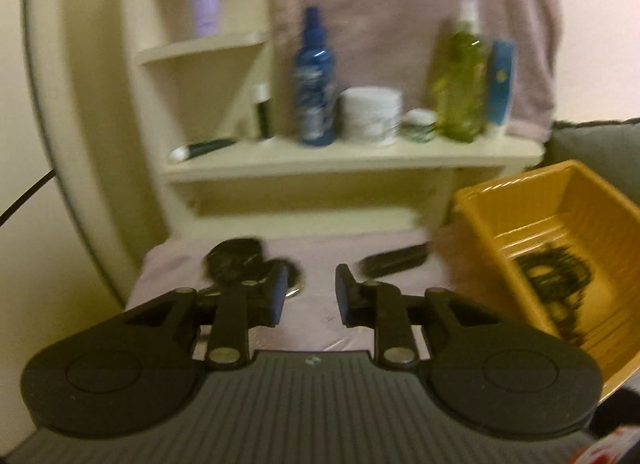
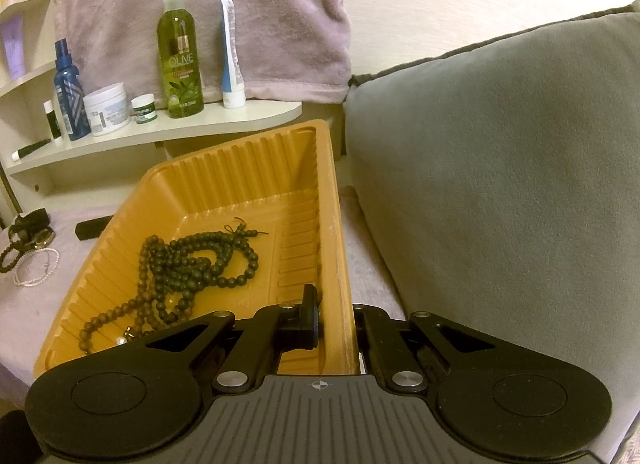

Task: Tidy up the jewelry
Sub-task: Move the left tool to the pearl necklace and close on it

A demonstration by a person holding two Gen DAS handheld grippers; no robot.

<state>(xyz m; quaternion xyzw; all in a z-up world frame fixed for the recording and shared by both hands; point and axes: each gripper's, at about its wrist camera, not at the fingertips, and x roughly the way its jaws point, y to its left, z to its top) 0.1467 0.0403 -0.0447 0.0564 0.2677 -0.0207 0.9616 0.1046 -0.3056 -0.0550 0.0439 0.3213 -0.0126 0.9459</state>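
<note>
A long strand of dark wooden prayer beads (image 2: 192,264) is seen coiled on the floor of the orange ribbed plastic tray (image 2: 248,168), toward the tray's 7 o'clock corner in the right wrist view. More jewelry is left outside the tray on the mauve cloth (image 2: 48,304) at 9 o'clock: a white pearl bracelet (image 2: 36,268), a gold-faced wristwatch (image 2: 30,234) above it, and a dark bead bracelet (image 2: 6,258) cut off by the picture's edge. A flat black bar (image 2: 93,229) is laid just beside the tray's left wall.

The tray's right wall is pinched by the right gripper (image 2: 336,320); its jaws are closed down to the thickness of the plastic, with one pad inside the tray and the other outside, and the tray is held tilted.

In the blurred left wrist view, the left gripper (image 1: 311,298) is seen with its jaws parted by a narrow gap; nothing is held between them and only cloth is seen through the gap. Dark jewelry pieces (image 1: 236,260) are lying at 11 o'clock from its fingertips, and the tray is at 3 o'clock.

Farther back, a cream shelf (image 2: 224,122) carries a green olive spray bottle (image 2: 179,56), a blue bottle (image 2: 69,92), a white jar (image 2: 106,108) and a small green-banded jar (image 2: 143,108). A grey cushion (image 2: 500,184) fills the 3 o'clock side.
</note>
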